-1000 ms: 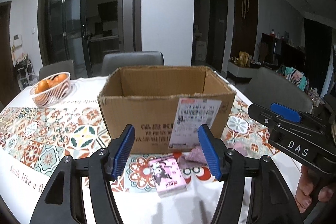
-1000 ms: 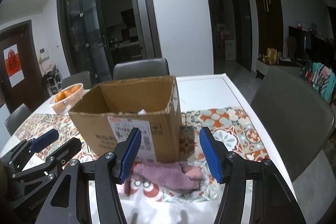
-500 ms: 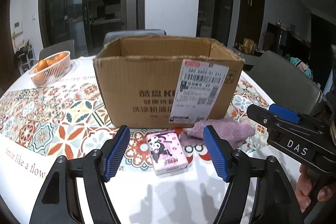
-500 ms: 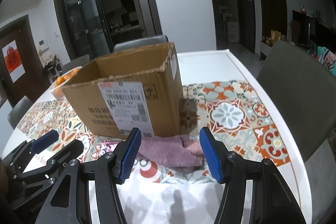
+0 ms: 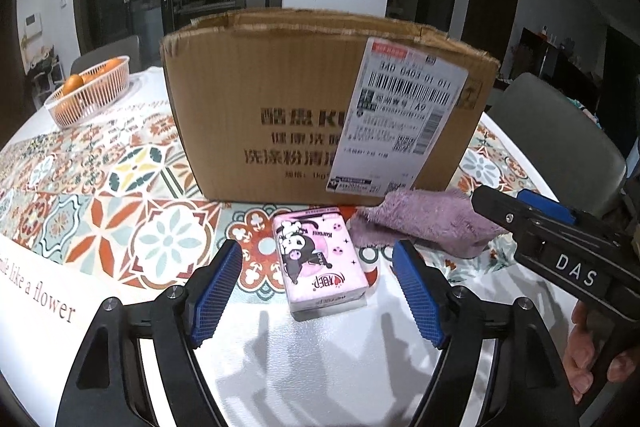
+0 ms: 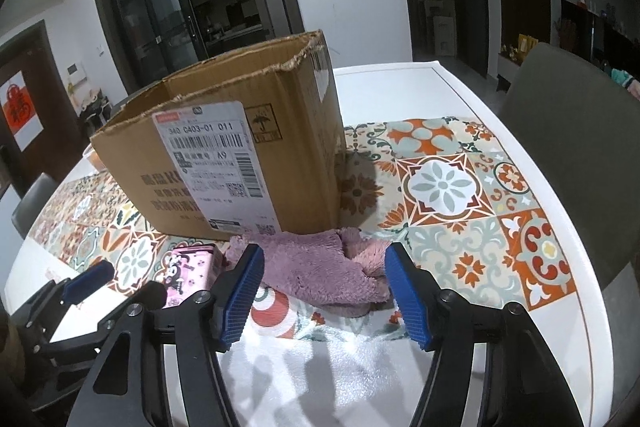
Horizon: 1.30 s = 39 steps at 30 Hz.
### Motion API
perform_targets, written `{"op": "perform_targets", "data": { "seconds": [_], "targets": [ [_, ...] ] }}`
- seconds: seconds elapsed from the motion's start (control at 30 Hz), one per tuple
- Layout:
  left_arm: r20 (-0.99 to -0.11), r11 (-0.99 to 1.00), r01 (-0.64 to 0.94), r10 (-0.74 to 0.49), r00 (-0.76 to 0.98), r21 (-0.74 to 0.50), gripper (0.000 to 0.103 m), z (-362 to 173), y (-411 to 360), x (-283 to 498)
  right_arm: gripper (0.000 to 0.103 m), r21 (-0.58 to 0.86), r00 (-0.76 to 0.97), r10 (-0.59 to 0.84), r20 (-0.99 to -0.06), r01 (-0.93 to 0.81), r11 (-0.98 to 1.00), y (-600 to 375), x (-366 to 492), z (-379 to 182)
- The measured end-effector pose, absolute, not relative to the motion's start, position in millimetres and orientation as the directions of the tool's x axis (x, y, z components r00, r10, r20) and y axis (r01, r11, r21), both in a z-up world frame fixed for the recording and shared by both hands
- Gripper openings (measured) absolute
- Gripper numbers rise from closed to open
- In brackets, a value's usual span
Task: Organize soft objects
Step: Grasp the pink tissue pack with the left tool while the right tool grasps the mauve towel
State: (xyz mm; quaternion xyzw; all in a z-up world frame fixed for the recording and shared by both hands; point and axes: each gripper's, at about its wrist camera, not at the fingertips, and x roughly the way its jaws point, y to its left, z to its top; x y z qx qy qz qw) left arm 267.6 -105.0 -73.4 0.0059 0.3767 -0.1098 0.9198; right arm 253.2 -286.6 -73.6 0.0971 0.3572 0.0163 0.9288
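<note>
A pink tissue pack (image 5: 320,263) lies flat on the table in front of an open cardboard box (image 5: 304,115). My left gripper (image 5: 316,249) hovers just short of the pack. Its jaws are opening and the pack lies ahead of them, untouched. To the right, a purple fluffy towel (image 6: 316,267) lies crumpled against the box's (image 6: 240,147) front corner. My right gripper (image 6: 325,251) hangs over the towel's near edge with its jaws opening, and the pads do not press on it. Each gripper shows in the other's view: right gripper (image 5: 504,197), left gripper (image 6: 132,281).
A basket of oranges (image 5: 88,91) stands at the far left on the patterned tablecloth (image 5: 120,195). A grey chair (image 6: 560,131) sits along the table's right edge (image 6: 560,211). A person's hand (image 5: 592,359) holds the right gripper's handle.
Both grippers have come down and closer to the table, tilting more steeply. The box, pack and towel now loom larger, and both pairs of jaws stand wider.
</note>
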Motion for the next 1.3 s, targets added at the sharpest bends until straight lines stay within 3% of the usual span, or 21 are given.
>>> {"op": "perform_targets", "data": {
  "seconds": [0.87, 1.03, 1.17, 1.3],
  "targets": [
    [-0.748, 0.977, 0.211, -0.168, 0.642, -0.039, 0.077, -109.3, -111.1, 295.4, 0.064, 0.201, 0.659, 0.133, -0.740, 0.029, 0.979, -277.5, 285.5, -114.5],
    [-0.753, 0.973, 0.227, -0.179, 0.633, -0.041, 0.071, -113.3, -110.6, 297.7, 0.046, 0.168, 0.654, 0.099, -0.750, 0.043, 0.985, -275.4, 285.5, -117.9],
    [-0.755, 0.972, 0.231, -0.190, 0.627, -0.053, 0.057, -114.0, -110.2, 297.5, 0.037, 0.160, 0.652, 0.094, -0.753, 0.042, 0.986, -273.4, 282.7, -117.6],
    [-0.757, 0.972, 0.226, -0.196, 0.623, -0.066, 0.056, -114.2, -107.6, 296.7, 0.027, 0.164, 0.654, 0.095, -0.751, 0.046, 0.985, -271.7, 278.0, -114.9]
  ]
}}
